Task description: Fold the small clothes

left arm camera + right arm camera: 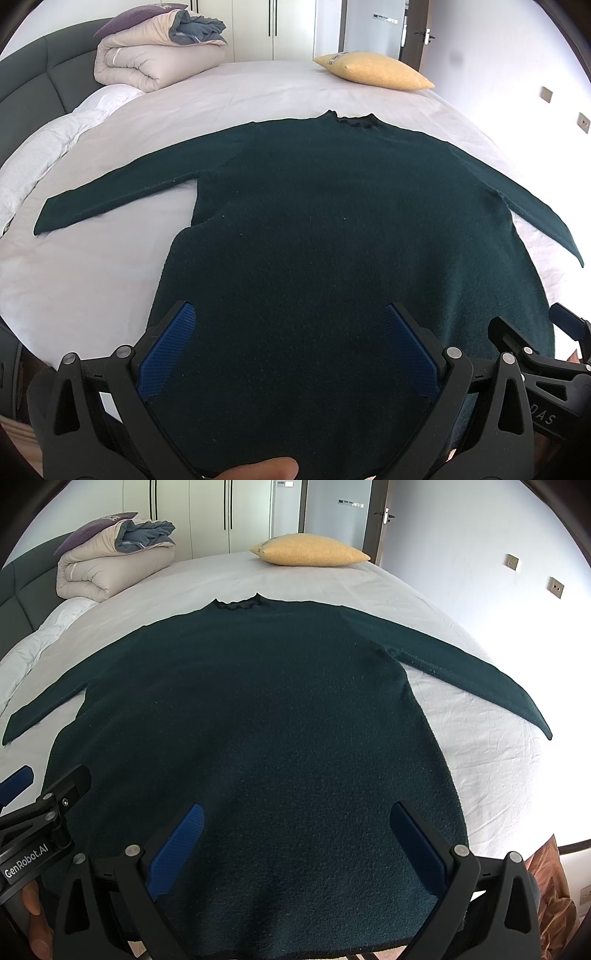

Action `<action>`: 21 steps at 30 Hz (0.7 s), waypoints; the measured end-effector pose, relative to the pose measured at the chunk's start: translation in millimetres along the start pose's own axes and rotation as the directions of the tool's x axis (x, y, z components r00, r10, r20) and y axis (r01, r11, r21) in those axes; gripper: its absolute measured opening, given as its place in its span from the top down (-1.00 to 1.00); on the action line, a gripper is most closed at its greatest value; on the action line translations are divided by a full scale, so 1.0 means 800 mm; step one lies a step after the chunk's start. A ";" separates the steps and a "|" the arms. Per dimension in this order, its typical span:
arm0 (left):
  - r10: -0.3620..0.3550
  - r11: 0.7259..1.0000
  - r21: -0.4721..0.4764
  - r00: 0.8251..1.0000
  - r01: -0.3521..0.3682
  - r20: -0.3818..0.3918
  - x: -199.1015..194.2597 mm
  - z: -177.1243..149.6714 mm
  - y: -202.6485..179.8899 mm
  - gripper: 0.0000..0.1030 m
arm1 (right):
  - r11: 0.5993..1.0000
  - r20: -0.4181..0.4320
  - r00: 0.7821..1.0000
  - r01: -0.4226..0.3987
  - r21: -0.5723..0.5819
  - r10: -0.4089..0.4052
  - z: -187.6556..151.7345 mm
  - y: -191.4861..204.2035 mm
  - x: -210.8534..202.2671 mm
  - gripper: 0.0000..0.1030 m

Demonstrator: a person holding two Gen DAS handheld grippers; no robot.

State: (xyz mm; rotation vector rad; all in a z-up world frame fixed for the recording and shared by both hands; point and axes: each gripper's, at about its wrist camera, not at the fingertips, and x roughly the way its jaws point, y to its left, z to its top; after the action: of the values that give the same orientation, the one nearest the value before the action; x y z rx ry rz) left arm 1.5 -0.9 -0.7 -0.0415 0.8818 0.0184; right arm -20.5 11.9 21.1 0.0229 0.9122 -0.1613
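My left gripper (288, 343) and right gripper (297, 843), both wide apart, empty, over the dark green sweater (251, 716); "GenRobot.AI" only in right view.

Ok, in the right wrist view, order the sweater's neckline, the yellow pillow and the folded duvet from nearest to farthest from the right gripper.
1. Sweater neckline, straight ahead of the right gripper, mid-bed.
2. Folded duvet, far left by the headboard.
3. Yellow pillow, far edge, slightly right.
Duvet and pillow are close to call.
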 end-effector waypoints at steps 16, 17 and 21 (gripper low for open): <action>0.000 1.000 -0.001 1.000 0.000 -0.004 0.008 -0.011 0.005 -1.00 | 1.000 -0.010 1.000 -0.002 0.000 0.002 -0.007 -0.004 0.007 -1.00; 0.002 1.000 -0.002 1.000 -0.002 -0.004 0.009 -0.011 0.006 -1.00 | 1.000 -0.010 1.000 -0.001 -0.001 0.001 -0.006 -0.003 0.006 -1.00; 0.002 1.000 0.000 1.000 -0.002 -0.008 0.010 -0.013 0.006 -1.00 | 1.000 -0.012 1.000 -0.003 0.003 0.003 -0.005 -0.003 0.007 -1.00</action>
State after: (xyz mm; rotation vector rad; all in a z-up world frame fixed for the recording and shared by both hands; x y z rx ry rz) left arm -1.3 3.0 -13.4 -0.0408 0.8898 0.0202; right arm -20.8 9.0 14.1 0.0285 0.9242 -0.1598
